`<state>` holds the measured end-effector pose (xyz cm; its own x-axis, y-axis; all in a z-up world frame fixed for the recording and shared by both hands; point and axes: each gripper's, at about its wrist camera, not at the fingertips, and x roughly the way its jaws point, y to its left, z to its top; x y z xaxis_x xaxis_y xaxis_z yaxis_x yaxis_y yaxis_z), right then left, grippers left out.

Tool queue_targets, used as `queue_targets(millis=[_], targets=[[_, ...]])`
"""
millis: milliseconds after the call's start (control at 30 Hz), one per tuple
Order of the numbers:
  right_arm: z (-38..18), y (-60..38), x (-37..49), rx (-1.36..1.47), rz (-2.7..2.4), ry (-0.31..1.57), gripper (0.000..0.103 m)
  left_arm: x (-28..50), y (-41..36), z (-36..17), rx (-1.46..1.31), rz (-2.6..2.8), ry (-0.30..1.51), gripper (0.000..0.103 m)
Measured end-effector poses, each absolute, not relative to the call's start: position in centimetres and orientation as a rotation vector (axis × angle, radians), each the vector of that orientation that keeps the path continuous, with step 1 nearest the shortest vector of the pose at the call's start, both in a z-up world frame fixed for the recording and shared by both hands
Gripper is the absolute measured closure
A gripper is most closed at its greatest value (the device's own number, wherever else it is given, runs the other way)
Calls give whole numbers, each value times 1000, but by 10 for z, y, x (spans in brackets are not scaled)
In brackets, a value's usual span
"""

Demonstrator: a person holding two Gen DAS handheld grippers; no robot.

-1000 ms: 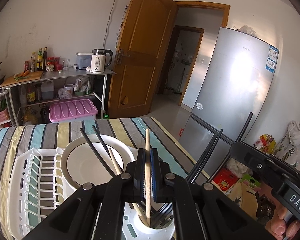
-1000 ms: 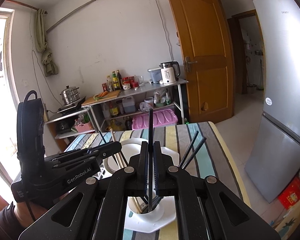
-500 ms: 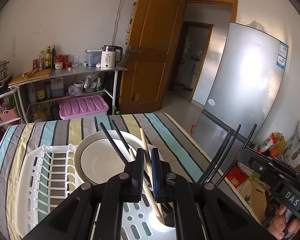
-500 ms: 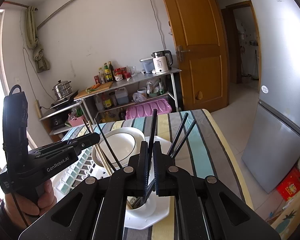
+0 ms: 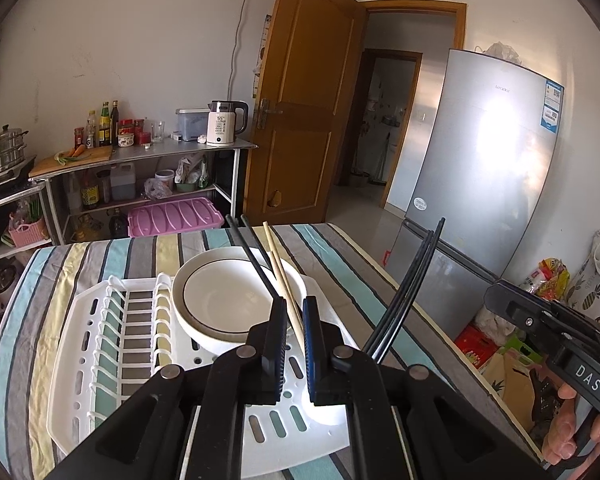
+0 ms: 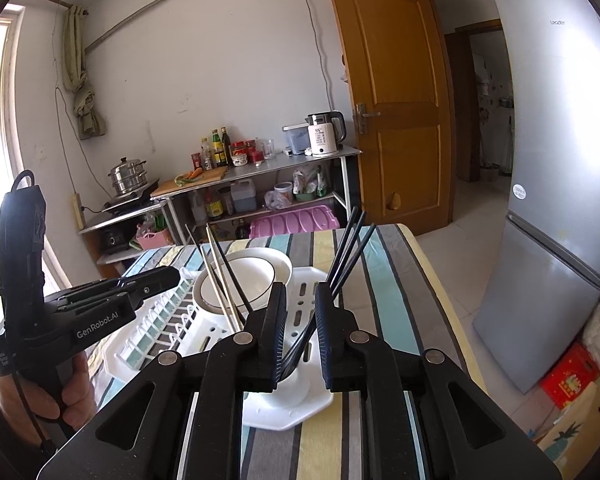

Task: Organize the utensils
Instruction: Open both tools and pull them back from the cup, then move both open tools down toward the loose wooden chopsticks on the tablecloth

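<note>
- Striped cloth (image 5: 340,264) covers a kitchen table holding a white dish rack (image 5: 112,344), with a shelf of bottles and a kettle at 11 o'clock and a silver fridge (image 5: 480,184) at 2 o'clock.
- Left gripper (image 5: 292,320): a second ago it pinched a wooden chopstick upright over the white utensil cup (image 6: 288,384); now its jaws stand apart, and the wooden chopsticks (image 5: 282,276) lean free toward 11 o'clock, beside black ones, across the stacked bowls (image 5: 224,296).
- Right gripper (image 6: 300,312): it was clamped on a black chopstick a second ago; now its jaws are parted wide, gripping nothing. The black chopsticks (image 6: 348,252) stand in the cup, fanned toward 1 o'clock.
- Both views have pulled back and up from the cup, so both tools look to be withdrawing.
- Judgement: both sticks have been dropped into the cup, so this placement seems complete. Whether more loose utensils remain on the table is not visible; if so, the next reach goes to them.
</note>
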<state>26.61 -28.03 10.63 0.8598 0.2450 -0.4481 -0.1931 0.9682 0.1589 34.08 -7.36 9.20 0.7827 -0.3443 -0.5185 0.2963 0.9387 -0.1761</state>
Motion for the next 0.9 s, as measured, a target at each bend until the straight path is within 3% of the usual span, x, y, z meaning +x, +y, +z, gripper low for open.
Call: queue_targets(millis=[533,900], targets=[[72,-253,171,73,261,506,80,203,-36,51,-62,-296,606,92],[49,-236,125,59,301,537,79,150,-14,29,-78,-267,642,89]])
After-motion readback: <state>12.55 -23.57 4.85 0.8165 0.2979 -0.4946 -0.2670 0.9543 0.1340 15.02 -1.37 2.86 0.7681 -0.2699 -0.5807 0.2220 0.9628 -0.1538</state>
